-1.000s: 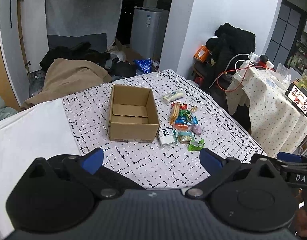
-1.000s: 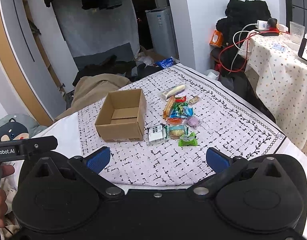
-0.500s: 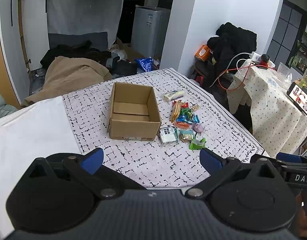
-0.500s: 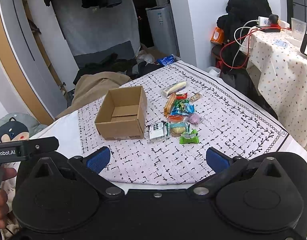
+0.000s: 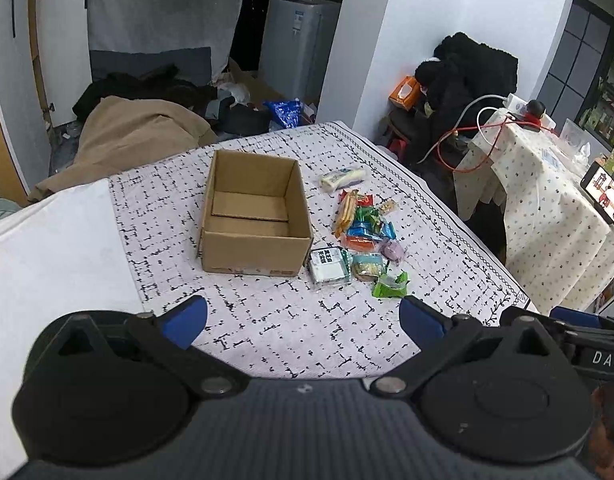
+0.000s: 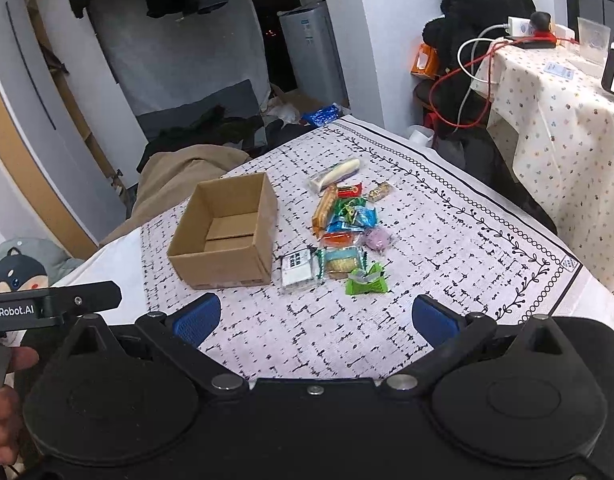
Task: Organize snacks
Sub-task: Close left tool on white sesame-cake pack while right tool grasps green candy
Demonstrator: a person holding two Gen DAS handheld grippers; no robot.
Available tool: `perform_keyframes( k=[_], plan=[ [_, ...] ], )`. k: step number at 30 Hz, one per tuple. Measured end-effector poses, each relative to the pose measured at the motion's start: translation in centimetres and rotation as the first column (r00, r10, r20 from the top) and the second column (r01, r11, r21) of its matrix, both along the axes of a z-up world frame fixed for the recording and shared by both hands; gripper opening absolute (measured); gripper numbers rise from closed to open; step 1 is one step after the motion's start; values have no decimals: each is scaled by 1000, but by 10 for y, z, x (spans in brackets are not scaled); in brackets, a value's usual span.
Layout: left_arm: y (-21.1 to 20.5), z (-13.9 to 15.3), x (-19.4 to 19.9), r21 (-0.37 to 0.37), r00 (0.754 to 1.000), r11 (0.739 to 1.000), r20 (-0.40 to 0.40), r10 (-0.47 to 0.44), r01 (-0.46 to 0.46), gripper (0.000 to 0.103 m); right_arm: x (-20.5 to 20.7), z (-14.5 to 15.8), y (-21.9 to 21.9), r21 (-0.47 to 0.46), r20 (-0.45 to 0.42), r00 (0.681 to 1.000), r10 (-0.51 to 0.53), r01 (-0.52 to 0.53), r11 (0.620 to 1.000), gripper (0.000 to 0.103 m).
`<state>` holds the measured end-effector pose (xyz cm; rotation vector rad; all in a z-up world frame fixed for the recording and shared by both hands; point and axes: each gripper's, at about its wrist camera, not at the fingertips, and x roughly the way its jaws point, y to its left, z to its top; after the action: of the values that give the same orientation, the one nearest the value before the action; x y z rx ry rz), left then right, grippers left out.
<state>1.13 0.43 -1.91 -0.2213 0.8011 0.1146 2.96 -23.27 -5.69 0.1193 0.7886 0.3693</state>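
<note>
An open, empty cardboard box [image 5: 253,216] [image 6: 227,232] stands on the patterned tablecloth [image 5: 267,320]. Right of it lies a cluster of several wrapped snacks: a white pack [image 5: 327,266] [image 6: 297,270], a green pack [image 5: 389,285] [image 6: 366,281], a blue pack [image 5: 367,232], a purple one [image 6: 377,239] and a pale long one [image 5: 343,178] [image 6: 335,173]. My left gripper [image 5: 303,316] is open and empty, well short of the box. My right gripper [image 6: 315,314] is open and empty, just short of the snacks.
A side table with a dotted cloth [image 5: 547,216] [image 6: 567,120], cables and a phone stands to the right. Clothes and a beige blanket [image 5: 127,136] lie on the floor beyond the table's far edge. A plush toy [image 6: 15,264] sits at the left.
Both grippers have moved slightly closer to the box and snacks. Jaws stay open and nothing on the table has moved.
</note>
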Motion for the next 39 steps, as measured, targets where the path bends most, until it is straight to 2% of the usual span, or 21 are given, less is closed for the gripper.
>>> perform_keyframes(
  k=[4, 9, 16, 22, 29, 36, 39],
  plan=[
    [-3, -5, 16, -3, 1000, 1000, -11, -6, 6, 102, 16, -10, -4, 12, -20, 1000, -3, 3, 1000, 100],
    [-5, -17, 35, -25, 999, 1000, -34, 3, -4, 102, 35, -27, -8, 25, -62, 998, -4, 6, 1000, 92],
    [-12, -36, 64, -50, 997, 998, -73, 18, -22, 101, 60, -47, -15, 44, -105, 994, 4, 0, 999, 90],
    [-16, -53, 88, -74, 994, 996, -107, 37, -45, 101, 83, -64, -16, 20, -144, 990, -1, 4, 1000, 90],
    [-23, -70, 119, -69, 988, 995, -143, 56, -66, 98, 109, -86, -19, 21, -191, 982, -4, 8, 1000, 90],
    [-28, -91, 149, -75, 980, 993, -185, 79, -95, 98, 133, -109, -23, 50, -241, 970, 2, 10, 999, 79],
    [-30, -103, 161, -80, 974, 991, -208, 86, -105, 97, 142, -119, -23, 69, -262, 965, 9, 10, 998, 78]
  ],
)
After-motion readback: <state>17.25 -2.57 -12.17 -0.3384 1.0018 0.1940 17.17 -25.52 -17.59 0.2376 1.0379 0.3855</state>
